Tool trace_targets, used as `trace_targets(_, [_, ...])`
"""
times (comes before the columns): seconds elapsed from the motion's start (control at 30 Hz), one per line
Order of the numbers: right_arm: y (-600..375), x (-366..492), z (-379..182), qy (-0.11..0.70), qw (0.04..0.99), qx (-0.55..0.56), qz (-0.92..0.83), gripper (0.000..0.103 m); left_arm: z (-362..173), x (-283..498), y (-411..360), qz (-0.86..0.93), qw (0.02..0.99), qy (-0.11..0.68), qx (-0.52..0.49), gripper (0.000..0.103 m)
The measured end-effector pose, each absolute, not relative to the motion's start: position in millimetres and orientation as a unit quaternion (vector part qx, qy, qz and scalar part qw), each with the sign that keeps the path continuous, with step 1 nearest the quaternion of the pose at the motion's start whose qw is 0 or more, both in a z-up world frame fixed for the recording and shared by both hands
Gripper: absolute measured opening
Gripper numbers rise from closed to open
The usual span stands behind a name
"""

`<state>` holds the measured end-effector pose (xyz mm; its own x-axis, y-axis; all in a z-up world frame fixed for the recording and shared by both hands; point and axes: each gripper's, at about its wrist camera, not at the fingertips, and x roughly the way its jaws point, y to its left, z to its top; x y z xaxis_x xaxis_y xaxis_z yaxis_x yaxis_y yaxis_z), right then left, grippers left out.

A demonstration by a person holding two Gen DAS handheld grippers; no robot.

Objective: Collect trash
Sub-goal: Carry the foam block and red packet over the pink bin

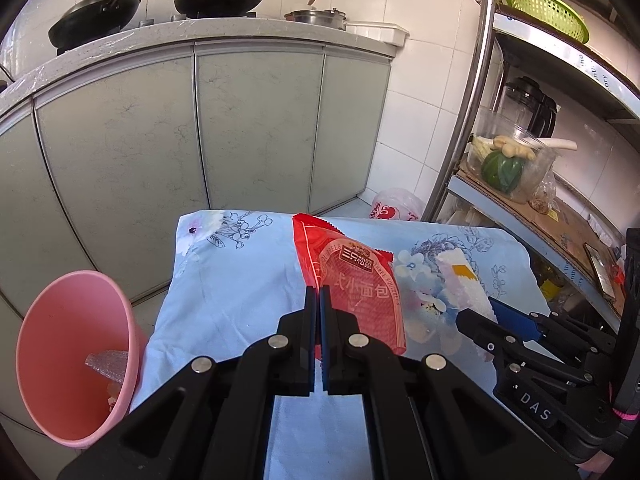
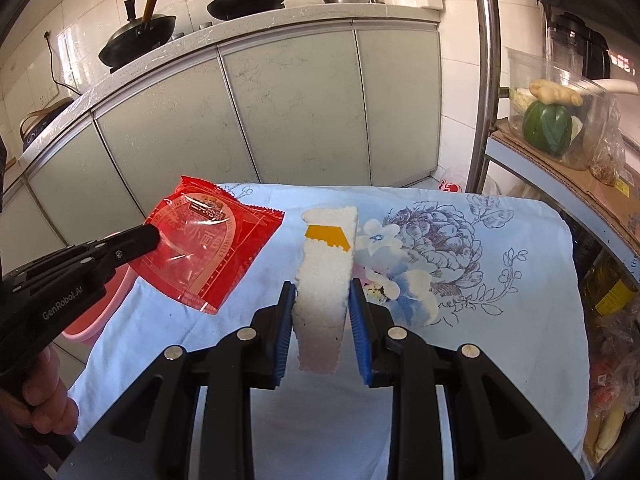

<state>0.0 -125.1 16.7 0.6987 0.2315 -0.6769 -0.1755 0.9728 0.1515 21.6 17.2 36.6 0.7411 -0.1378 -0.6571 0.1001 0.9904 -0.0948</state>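
Beside the pink bin (image 1: 76, 356) at the flowered cloth's (image 1: 224, 280) left edge, we tilt both tools downward over the table, our left gripper (image 1: 318, 294) pinching the red wrapper (image 1: 352, 280) tight, our right gripper (image 2: 320, 300) clamping the white foam piece (image 2: 324, 280).

1. The snack wrapper (image 2: 208, 248) is bright red with a clear window and white lettering.
2. The foam piece (image 2: 326, 276) is white with an orange-yellow patch near its far end.
3. The tablecloth (image 2: 500, 320) is pale blue, printed with blue, white and pink flowers in dark outline.
4. The bin (image 1: 76, 356) at the left is pink.
5. Both grippers are black; the right gripper (image 2: 322, 332) has blue pads.
6. The basket (image 1: 548, 14) on the far right shelf is lime green.
7. The cabinet doors (image 1: 256, 120) are grey-green with a faint marbled pattern.
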Motion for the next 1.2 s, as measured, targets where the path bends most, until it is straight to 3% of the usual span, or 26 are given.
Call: trace_targets(1.2, [-54.9,-13.4,36.7,0.350,0.923,-0.013,0.163,0.028,62.0,-31.4,93.0,-0.002,0.949,0.307,-0.068,0.001])
